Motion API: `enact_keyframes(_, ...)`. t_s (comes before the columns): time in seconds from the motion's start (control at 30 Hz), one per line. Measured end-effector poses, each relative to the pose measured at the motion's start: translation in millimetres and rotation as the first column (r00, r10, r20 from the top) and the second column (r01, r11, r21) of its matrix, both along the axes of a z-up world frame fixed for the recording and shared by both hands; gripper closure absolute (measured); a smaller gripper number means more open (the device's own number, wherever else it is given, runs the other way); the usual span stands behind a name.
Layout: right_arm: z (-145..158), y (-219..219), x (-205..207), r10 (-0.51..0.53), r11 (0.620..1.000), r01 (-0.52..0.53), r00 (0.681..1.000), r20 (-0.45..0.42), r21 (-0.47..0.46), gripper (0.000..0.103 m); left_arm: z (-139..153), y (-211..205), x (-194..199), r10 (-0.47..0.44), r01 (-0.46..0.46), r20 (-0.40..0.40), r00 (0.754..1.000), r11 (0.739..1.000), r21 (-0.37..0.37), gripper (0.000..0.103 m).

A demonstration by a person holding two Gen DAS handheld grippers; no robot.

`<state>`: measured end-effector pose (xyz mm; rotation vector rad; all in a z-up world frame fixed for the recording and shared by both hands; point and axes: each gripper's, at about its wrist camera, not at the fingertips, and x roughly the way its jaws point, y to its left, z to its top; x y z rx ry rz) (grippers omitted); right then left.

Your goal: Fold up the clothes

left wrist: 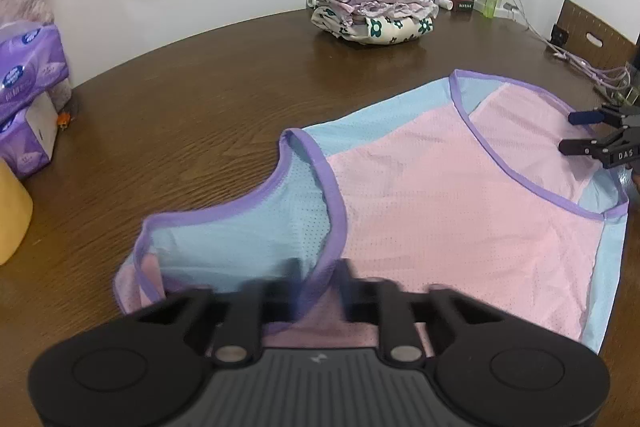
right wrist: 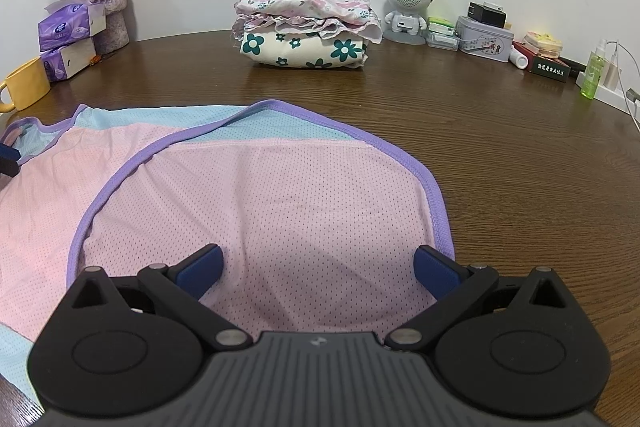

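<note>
Left gripper (left wrist: 320, 291) fingertips blurred, buried under the vest (left wrist: 440, 211) hem; jaw gap unreadable. Right gripper (left wrist: 580, 131) cut by right frame edge. Mug (right wrist: 24, 89) clipped at left edge. Box (right wrist: 550, 67) lettering too small.

Each gripper has a ribbed grey body flanked by two round black discs, with black linkage arms pinned by silver screws. The right gripper (right wrist: 318, 267) carries dark blue finger pads (right wrist: 200, 265). The left gripper (left wrist: 320, 291) looks blurred at its tips.
</note>
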<state>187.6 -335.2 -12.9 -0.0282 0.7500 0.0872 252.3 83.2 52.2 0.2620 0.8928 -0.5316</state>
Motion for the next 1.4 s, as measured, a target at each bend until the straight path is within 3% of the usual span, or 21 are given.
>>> enact_keyframes(0.2, 0, 0, 0, -0.001, 1.0, 0.001, 1.0, 0.003, 0.0, 0.001, -1, -10, -4, 0.036, -0.042, 0.073, 0.997, 0.996, 0.079, 0.1)
enact_keyframes(0.33, -1, 0, -1, -0.002, 1.0, 0.002, 1.0, 0.008, 0.001, 0.001, -2, -5, 2, 0.095, -0.098, 0.056, 0.994, 0.994, 0.044, 0.098)
enact_keyframes(0.43, -1, 0, -2, -0.003, 1.0, 0.003, 1.0, 0.012, 0.001, 0.001, 1, 5, -1, 0.152, -0.152, 0.046, 0.987, 0.988, 0.0, 0.084)
enact_keyframes(0.5, -1, -1, -2, -0.002, 1.0, 0.002, 1.0, 0.015, 0.001, 0.001, 5, 19, -8, 0.21, -0.208, 0.041, 0.977, 0.977, -0.041, 0.078)
enact_keyframes(0.73, -2, 0, -3, -0.001, 1.0, 0.001, 1.0, 0.023, 0.002, 0.001, 14, 72, -63, 0.364, -0.358, 0.02, 0.931, 0.924, -0.136, 0.077)
enact_keyframes(0.9, -2, 0, -4, -0.002, 1.0, 0.002, 1.0, 0.029, 0.003, 0.001, 17, 102, -104, 0.449, -0.443, -0.013, 0.893, 0.877, -0.184, 0.062)
enact_keyframes(1.07, -2, 0, -5, -0.005, 1.0, 0.005, 1.0, 0.031, 0.004, 0.001, 6, 103, -120, 0.458, -0.459, -0.053, 0.888, 0.869, -0.184, 0.062)
enact_keyframes(1.13, -2, 1, -5, -0.007, 1.0, 0.007, 0.999, 0.032, 0.003, 0.001, 0, 100, -121, 0.458, -0.461, -0.059, 0.887, 0.869, -0.181, 0.063)
enact_keyframes(1.2, -2, 1, -5, -0.008, 1.0, 0.008, 0.999, 0.032, 0.003, 0.001, 0, 93, -122, 0.463, -0.461, -0.028, 0.886, 0.874, -0.152, 0.069)
enact_keyframes(1.23, -2, 1, -5, -0.009, 1.0, 0.009, 0.999, 0.033, 0.003, 0.001, -1, 89, -122, 0.465, -0.463, -0.016, 0.885, 0.877, -0.131, 0.078)
enact_keyframes(1.27, -2, 1, -5, -0.009, 1.0, 0.008, 0.999, 0.033, 0.003, 0.001, -1, 85, -123, 0.469, -0.467, -0.006, 0.883, 0.878, -0.105, 0.099)
enact_keyframes(1.4, -2, 1, -5, -0.008, 1.0, 0.008, 0.999, 0.033, 0.003, 0.001, 0, 71, -131, 0.503, -0.506, 0.076, 0.861, 0.862, 0.028, 0.101)
